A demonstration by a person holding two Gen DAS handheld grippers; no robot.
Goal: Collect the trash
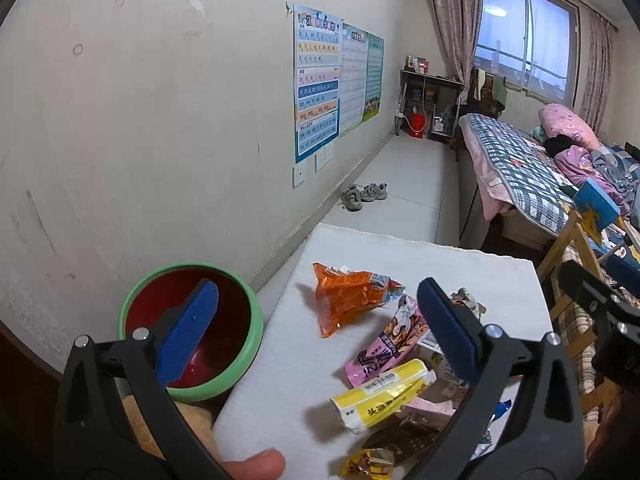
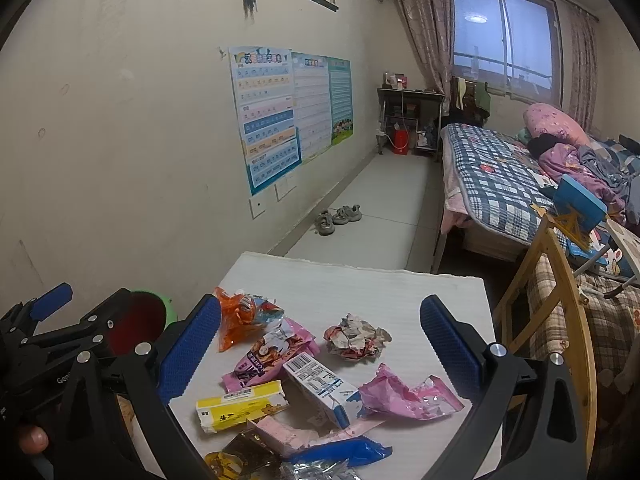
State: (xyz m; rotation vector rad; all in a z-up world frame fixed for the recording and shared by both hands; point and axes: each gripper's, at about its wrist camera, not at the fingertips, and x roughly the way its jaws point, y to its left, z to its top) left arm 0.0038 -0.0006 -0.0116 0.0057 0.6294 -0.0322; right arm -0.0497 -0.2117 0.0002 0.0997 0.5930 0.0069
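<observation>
Your left tongs stand wide, holding nothing. One blue pad sits in front of the green bin with the red inside; the other hangs above the trash pile. The bin stands just beside the left edge of the white counter.

Your right tongs also stand wide and empty, above the pile. Between the pads in that view: orange wrapper, pink snack bag, crumpled wrapper ball, white carton, torn pink wrapper, yellow pack. A blue wrapper and a dark one, possibly foil, lie nearest you, partly cut off. All the trash lies on the counter, none of it touched by either tongs.

Room: charts on the wall, shoes on the floor, bed with plaid cover to the right, curtained window at the far end.
</observation>
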